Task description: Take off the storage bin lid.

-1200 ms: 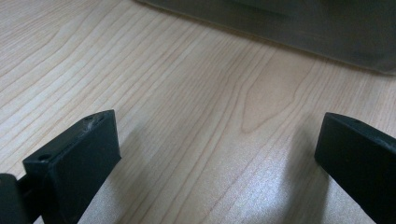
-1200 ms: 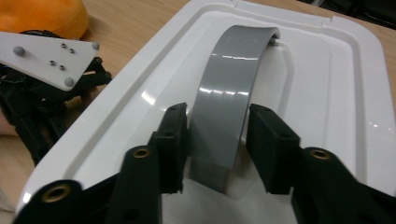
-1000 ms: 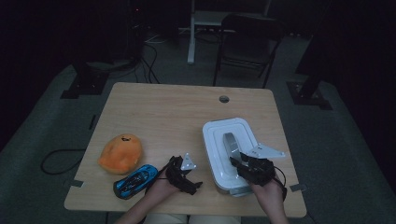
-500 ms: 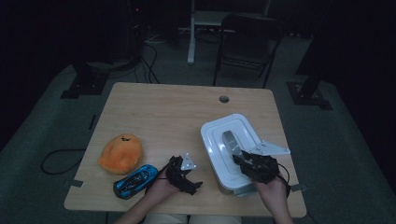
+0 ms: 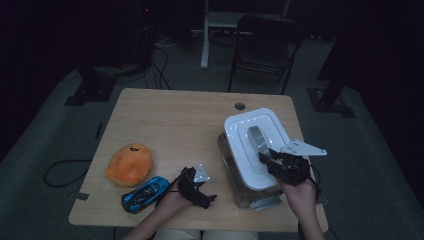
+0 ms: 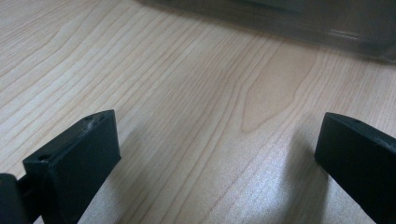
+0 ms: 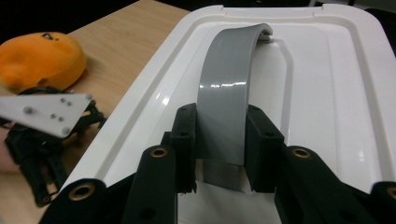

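Over the clear bin [image 5: 235,170], the right claw [image 7: 220,140] grips the white lid's [image 5: 252,145] grey handle [image 7: 229,98]; the left claw [image 6: 215,154] rests open on the surface [image 5: 170,120].

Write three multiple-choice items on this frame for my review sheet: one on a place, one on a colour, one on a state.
1. Where does the small blue toy car lie on the wooden table?
A. inside the bin
B. beside the orange plush toy, near the front edge
C. by the round hole in the table

2. What colour is the arched handle on the white plastic lid?
A. grey
B. red
C. blue

3. What is the right claw doing?
A. hanging open above the table
B. clamped on the plush toy
C. shut on the lid's handle

Answers: 1 B, the high view shows the car just in front of the plush toy. 2 A, the right gripper view shows a grey strap. 3 C, both black pads press the handle's sides.
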### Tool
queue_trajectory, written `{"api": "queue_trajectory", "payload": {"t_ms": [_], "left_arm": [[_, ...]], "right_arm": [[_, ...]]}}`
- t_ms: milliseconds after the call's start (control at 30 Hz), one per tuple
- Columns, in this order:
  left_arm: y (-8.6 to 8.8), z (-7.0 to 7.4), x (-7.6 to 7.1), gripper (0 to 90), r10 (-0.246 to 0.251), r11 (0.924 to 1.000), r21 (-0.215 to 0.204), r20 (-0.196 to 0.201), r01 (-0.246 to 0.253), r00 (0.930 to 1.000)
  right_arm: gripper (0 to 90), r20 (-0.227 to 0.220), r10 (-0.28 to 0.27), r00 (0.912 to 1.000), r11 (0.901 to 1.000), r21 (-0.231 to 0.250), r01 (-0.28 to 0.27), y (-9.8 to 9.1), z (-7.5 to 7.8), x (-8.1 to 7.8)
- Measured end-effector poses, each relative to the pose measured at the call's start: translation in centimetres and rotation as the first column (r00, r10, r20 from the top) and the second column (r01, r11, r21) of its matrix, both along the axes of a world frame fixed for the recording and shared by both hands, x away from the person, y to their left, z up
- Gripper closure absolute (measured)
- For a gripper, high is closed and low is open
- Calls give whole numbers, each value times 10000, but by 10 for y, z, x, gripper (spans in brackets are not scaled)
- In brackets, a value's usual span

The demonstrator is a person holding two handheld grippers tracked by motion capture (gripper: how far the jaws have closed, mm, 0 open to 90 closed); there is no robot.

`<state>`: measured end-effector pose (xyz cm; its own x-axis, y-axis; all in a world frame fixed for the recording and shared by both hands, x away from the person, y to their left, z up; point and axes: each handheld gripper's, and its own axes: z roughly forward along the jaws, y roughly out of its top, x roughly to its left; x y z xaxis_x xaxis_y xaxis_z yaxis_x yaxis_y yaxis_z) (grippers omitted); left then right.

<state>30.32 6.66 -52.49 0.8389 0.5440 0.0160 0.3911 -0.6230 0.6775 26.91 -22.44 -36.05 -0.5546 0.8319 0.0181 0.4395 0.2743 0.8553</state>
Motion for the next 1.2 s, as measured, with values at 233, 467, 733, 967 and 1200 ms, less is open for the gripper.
{"api": "queue_trajectory", "payload": {"t_ms": [233, 467, 733, 967, 1200], "left_arm": [[0, 0, 0, 5, 8, 10000, -29, -31, -8, 10000], [0, 0, 0, 6, -2, 10000, -1, -6, 2, 10000], [0, 0, 0, 5, 3, 10000, 0, 0, -3, 10000], [0, 0, 0, 5, 4, 10000, -7, -12, -4, 10000], [0, 0, 0, 5, 5, 10000, 3, 3, -5, 10000]], "right_arm": [[687, 212, -264, 9994, 9996, 106, 262, -11, 9, 14], [687, 316, -701, 9970, 9974, 202, 695, -25, 12, 30], [687, 434, -1495, 9878, 9887, 175, 1488, -52, 9, 52], [687, 266, -2056, 9783, 9786, 51, 2056, -75, -1, 73], [686, 28, -2536, 9673, 9673, -96, 2536, -96, -16, 92]]}}
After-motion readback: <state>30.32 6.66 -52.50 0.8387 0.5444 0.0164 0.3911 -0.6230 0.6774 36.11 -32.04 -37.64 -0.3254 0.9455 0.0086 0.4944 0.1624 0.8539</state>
